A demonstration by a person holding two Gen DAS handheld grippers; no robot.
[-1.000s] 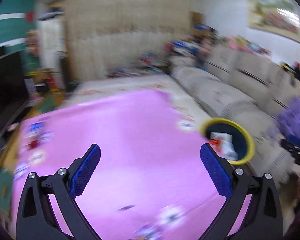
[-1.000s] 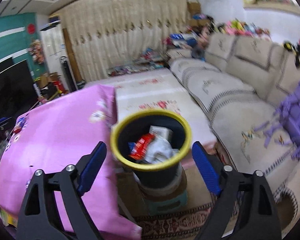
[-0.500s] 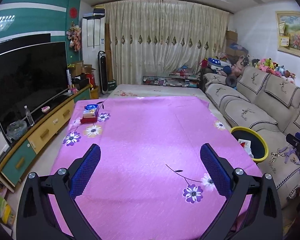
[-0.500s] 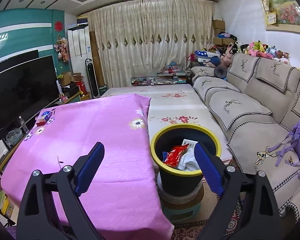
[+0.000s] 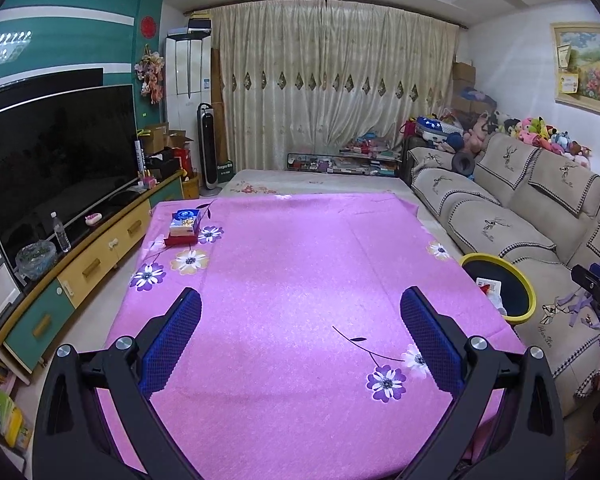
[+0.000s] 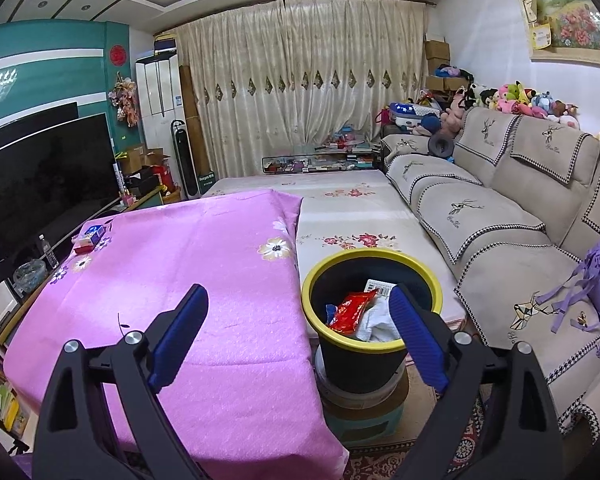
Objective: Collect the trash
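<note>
My left gripper (image 5: 300, 304) hangs open over the near part of a table under a pink flowered cloth (image 5: 300, 232), with nothing between its blue pads. My right gripper (image 6: 298, 296) is open too, above the table's right edge and just short of a black bin with a yellow rim (image 6: 370, 254). Inside the bin lie a red wrapper (image 6: 350, 310), crumpled white paper (image 6: 380, 322) and a barcoded card (image 6: 380, 288). The left wrist view has the bin (image 5: 496, 258) at the table's right side. No loose trash shows on the cloth (image 6: 180, 264).
A blue tissue box on a red box (image 5: 185, 222) sits at the table's far left corner. The bin stands on a stacked stool (image 6: 360, 412). A beige sofa (image 6: 500, 232) runs along the right, and a TV on a low cabinet (image 5: 56, 168) along the left.
The left view swung from a blurred look toward the bin to a steady look down the table. The right gripper drew back and up from the bin. Both have held still since half a second ago.
</note>
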